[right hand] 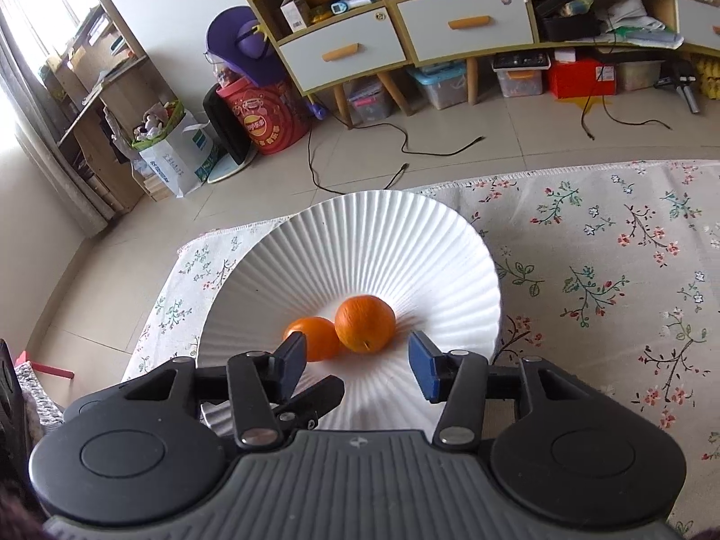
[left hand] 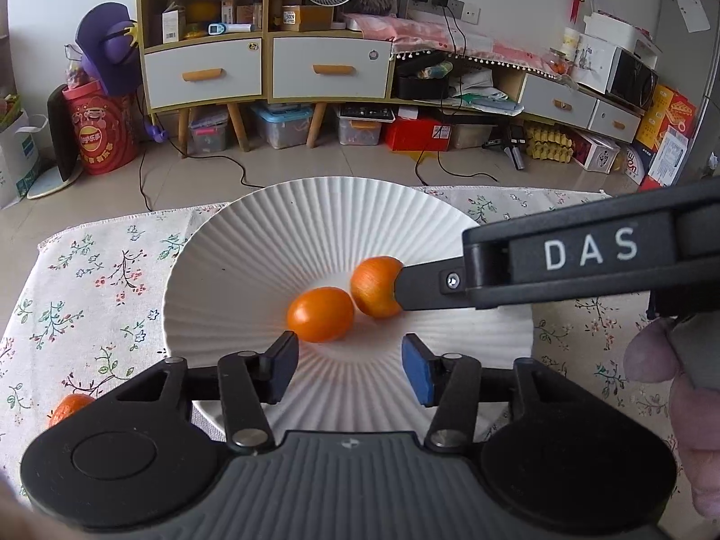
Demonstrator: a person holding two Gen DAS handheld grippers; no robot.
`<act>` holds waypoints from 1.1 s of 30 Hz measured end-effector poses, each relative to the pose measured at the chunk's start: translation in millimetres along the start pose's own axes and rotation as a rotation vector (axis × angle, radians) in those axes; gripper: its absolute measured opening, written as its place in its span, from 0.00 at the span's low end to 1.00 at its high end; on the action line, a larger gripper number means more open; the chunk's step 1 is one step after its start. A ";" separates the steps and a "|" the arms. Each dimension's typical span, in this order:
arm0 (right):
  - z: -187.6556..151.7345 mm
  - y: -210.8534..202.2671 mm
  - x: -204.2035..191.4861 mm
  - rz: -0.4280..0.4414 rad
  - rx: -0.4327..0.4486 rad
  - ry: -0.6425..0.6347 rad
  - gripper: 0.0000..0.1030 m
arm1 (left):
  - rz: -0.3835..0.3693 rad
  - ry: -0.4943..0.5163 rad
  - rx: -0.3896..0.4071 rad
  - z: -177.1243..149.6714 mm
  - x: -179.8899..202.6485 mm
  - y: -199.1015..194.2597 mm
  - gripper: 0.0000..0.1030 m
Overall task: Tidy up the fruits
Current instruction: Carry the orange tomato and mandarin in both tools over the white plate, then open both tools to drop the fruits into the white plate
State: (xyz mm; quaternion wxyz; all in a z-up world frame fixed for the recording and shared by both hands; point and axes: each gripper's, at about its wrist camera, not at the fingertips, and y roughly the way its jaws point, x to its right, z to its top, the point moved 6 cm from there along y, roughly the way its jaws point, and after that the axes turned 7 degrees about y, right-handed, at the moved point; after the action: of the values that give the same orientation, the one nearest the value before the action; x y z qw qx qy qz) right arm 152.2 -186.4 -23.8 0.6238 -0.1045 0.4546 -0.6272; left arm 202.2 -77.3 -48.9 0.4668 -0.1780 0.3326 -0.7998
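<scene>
A white ribbed plate (left hand: 252,243) (right hand: 360,234) stands on the flowered tablecloth with two orange fruits in its middle. The smooth oval one (left hand: 320,314) (right hand: 315,337) lies left of the rounder, rough-skinned one (left hand: 375,287) (right hand: 364,323), and they touch. My left gripper (left hand: 350,366) is open just short of the oval fruit, with nothing between its pads. My right gripper (right hand: 357,366) is open too; the round fruit sits just beyond its tips, apart from the pads. In the left wrist view one right finger (left hand: 423,290) reaches in beside the round fruit. A third orange fruit (left hand: 67,407) lies on the cloth at lower left, half hidden.
The flowered tablecloth (right hand: 607,270) spreads wide to the right of the plate. The table's far edge (left hand: 112,225) runs just behind the plate, with tiled floor and cables beyond. A hand (left hand: 652,355) holds the right gripper. One left finger (right hand: 315,398) shows under the right gripper.
</scene>
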 end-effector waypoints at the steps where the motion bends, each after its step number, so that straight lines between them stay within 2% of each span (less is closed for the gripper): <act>1: 0.0 -4.1 -0.1 -0.001 0.005 0.000 0.53 | 0.004 0.000 -0.001 -0.1 0.5 -3.2 0.54; 6: -2.0 -19.0 -1.6 -0.034 0.023 -0.027 0.67 | 0.010 0.003 -0.012 -2.2 3.0 -18.2 0.66; 8: -3.4 -24.3 -0.9 -0.048 0.020 -0.040 0.68 | 0.021 0.001 -0.015 -3.7 2.1 -25.8 0.69; 12: -8.1 -39.1 -2.0 -0.062 0.034 -0.071 0.78 | 0.031 -0.018 -0.026 -7.9 -2.4 -41.5 0.76; 15: -11.7 -48.8 -3.3 -0.071 0.042 -0.093 0.82 | 0.050 -0.034 -0.024 -12.5 -7.3 -55.2 0.82; 21: -19.8 -61.2 -4.7 -0.035 0.043 -0.090 0.87 | 0.085 -0.074 -0.025 -22.3 -16.1 -75.9 0.92; 26: -29.8 -65.2 -4.0 -0.035 0.053 -0.117 0.92 | 0.099 -0.078 -0.032 -36.1 -20.9 -83.5 0.93; 33: -52.8 -63.6 -3.6 -0.054 0.038 -0.214 0.94 | 0.129 -0.014 -0.029 -60.1 -25.3 -95.9 0.96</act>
State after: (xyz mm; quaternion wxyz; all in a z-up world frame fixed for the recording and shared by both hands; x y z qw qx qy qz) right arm 72.4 -172.3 -7.6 0.6536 -0.1713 0.3701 -0.6376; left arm 118.9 -0.5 -24.3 0.5173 -0.1687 0.3515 -0.7619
